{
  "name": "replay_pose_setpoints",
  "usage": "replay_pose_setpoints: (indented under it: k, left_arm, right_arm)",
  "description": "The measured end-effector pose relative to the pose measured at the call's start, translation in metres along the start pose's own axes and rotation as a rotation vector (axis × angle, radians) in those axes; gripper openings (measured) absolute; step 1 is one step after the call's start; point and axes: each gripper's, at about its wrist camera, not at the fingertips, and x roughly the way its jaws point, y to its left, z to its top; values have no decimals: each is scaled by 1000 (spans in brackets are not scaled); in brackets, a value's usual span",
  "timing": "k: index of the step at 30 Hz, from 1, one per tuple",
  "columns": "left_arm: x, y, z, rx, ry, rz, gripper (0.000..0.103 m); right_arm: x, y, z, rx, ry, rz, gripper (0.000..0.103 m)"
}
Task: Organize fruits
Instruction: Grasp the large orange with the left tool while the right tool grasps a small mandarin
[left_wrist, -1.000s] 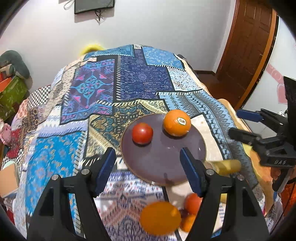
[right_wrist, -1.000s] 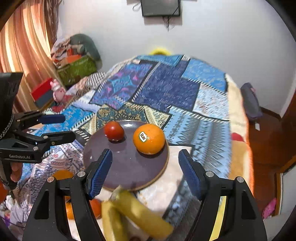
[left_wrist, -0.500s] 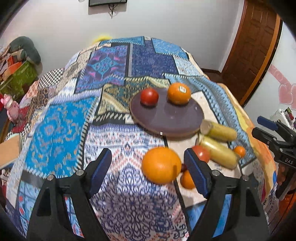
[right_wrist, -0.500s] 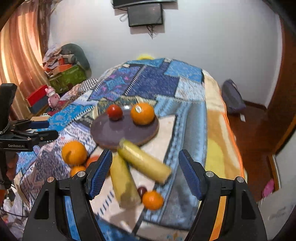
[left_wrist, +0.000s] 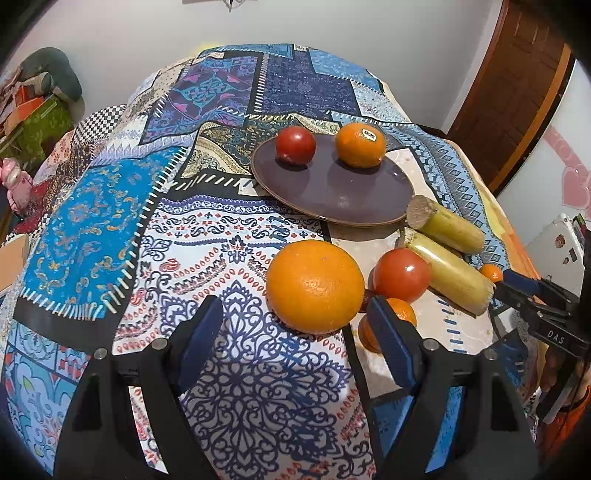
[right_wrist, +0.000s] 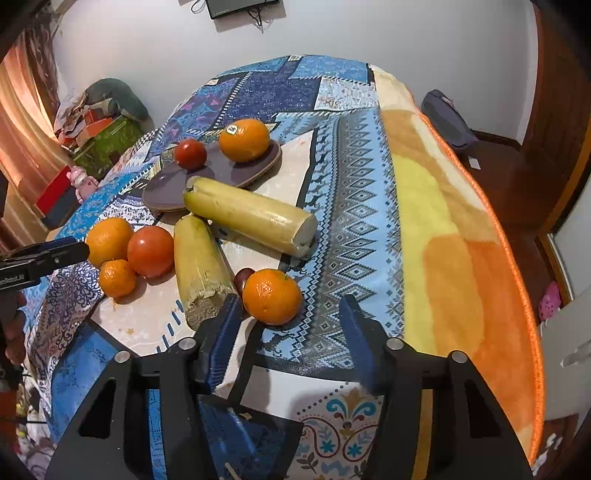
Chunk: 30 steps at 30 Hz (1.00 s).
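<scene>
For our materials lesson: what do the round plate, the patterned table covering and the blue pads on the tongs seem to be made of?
Plate: probably glazed ceramic; smooth purple face with soft reflections and a brown rim.
Table covering: woven or printed cloth, matte; it drapes and shows stitch-like lines.
Blue pads: likely rubber or soft plastic, dull; the look leaves this open.

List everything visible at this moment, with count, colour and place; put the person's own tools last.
plate: 1, dark purple, on the patchwork cover
sticker orange: 1, orange, on the plate
small tomato: 1, red, on the plate
large orange: 1, orange, on the cover near the left gripper
large tomato: 1, red, beside the large orange
small oranges: 2, orange, on the cover
cane pieces: 2, yellow-green, off the plate
left gripper: 1, black, blue fingers, open
right gripper: 1, same, open
</scene>
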Motion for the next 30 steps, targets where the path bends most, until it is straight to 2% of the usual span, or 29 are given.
replay_pose_setpoints:
  k: [8,12,15,23,30]
  left_arm:
    - [16,-6,8,10,-3,4,80]
    - [23,-8,10,6,8,-13,72]
    - [27,-7,11,0,24,-39,66]
    - [26,-8,10,0,13,-41,65]
    - [17,-4,10,-7,-12,-23,64]
  right_arm:
    - [5,1,-2,-15,-6,30,42]
    - [8,2,-1,-29,-10,66,33]
    - [11,2,2,-31,-14,76,32]
    - [4,0,3,-21,-33,61,32]
    - [-13,-5,14,1,-82,64,32]
